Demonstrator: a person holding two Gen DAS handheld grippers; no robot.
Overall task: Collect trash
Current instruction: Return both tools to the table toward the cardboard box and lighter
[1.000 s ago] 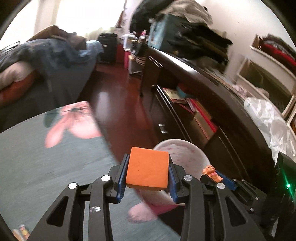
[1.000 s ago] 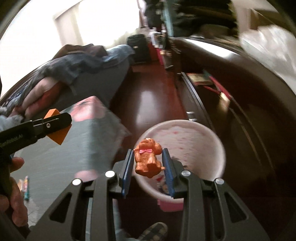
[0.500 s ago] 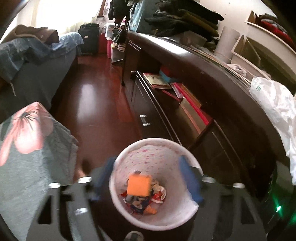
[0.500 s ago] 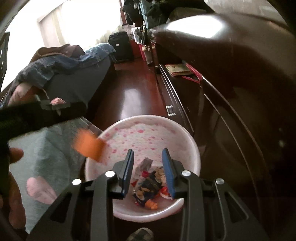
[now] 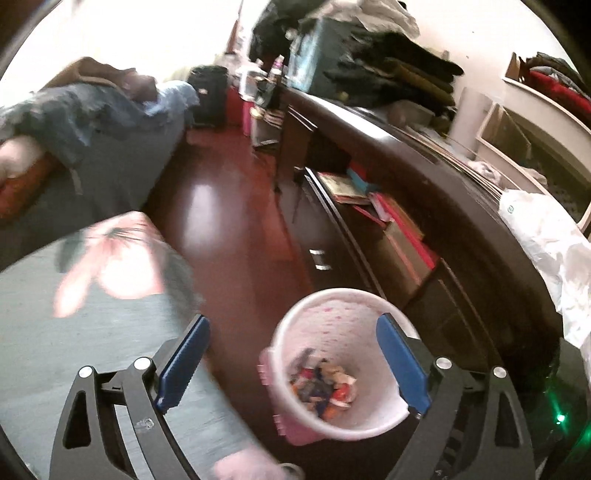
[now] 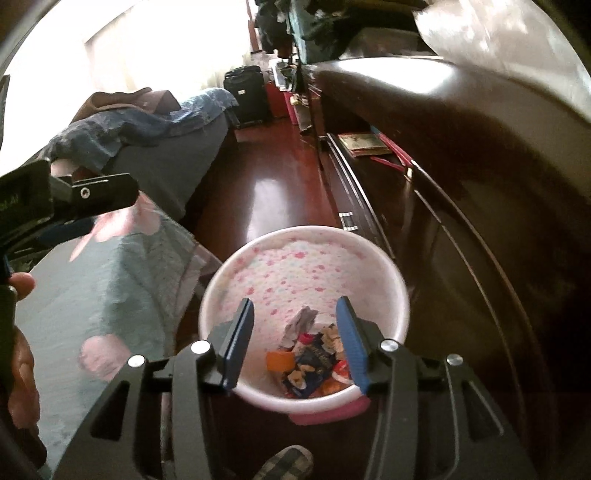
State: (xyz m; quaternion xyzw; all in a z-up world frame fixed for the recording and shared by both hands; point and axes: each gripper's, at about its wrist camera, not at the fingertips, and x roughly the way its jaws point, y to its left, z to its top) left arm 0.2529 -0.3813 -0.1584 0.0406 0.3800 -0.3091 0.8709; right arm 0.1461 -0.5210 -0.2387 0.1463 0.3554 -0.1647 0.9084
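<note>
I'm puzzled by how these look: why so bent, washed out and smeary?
Left wrist view: fisheye curves the dark wooden dresser; the floral bedspread is motion-smeared. Right wrist view: the window is overexposed, glare streaks the reddish floor, while the pink-speckled white bin stays sharp.

Blown-out window [image 5: 122,33] glare, floor [image 6: 273,184] sheen, motion blur, fisheye-bent edges

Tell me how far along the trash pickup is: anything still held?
Done: wrappers and an orange piece lie in the pink-spotted bin. In hand: nothing. The left hand-held gripper and the right hand-held gripper are both opening with no item between their pads. Left: no loose trash shows on the floral bedspread in these views.
</note>
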